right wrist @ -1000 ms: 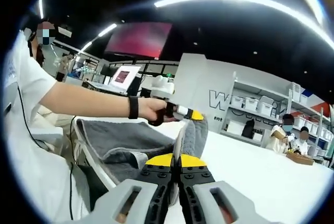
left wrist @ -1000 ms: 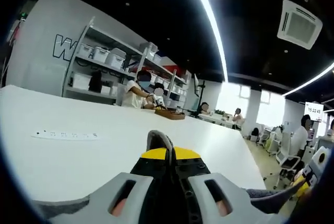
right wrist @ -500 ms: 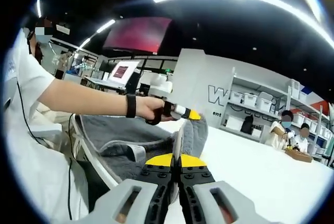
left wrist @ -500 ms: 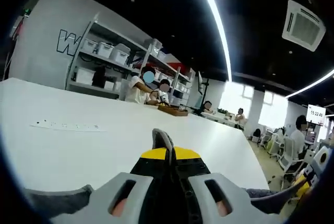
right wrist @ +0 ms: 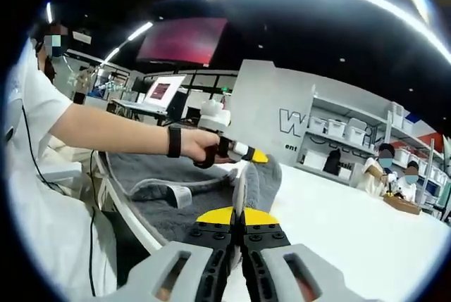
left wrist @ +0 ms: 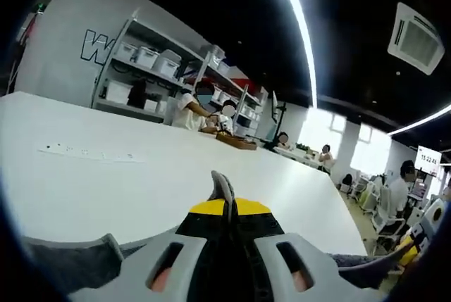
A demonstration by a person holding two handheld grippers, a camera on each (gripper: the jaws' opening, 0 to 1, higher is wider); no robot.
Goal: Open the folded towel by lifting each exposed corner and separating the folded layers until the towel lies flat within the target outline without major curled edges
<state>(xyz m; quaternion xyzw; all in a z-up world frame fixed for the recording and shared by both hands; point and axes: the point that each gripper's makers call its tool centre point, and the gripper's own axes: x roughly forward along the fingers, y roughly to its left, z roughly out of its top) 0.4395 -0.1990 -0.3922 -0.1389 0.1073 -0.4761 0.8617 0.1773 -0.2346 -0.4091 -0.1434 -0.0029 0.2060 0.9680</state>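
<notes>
A grey towel (right wrist: 176, 193) hangs lifted over the near edge of the white table (right wrist: 366, 231), held at two corners. My right gripper (right wrist: 239, 203) is shut on one edge of it, the cloth rising as a thin strip between the jaws. My left gripper (right wrist: 255, 155) enters the right gripper view from the left, held by a hand with a wrist band, shut on the other raised corner. In the left gripper view my left gripper (left wrist: 225, 200) pinches a grey fold of towel (left wrist: 221, 184), and more towel (left wrist: 70, 263) droops at lower left.
A white power strip (left wrist: 88, 153) lies on the table (left wrist: 141, 182) to the left. Shelves with white bins (left wrist: 151, 63) stand along the far wall. People sit at the table's far end (left wrist: 204, 108). The person in white (right wrist: 42, 196) stands close on the left.
Both views have tilted slightly. More of the towel's lower fold shows at the lower left of the left gripper view; the left gripper and raised corner sit a little lower in the right gripper view.
</notes>
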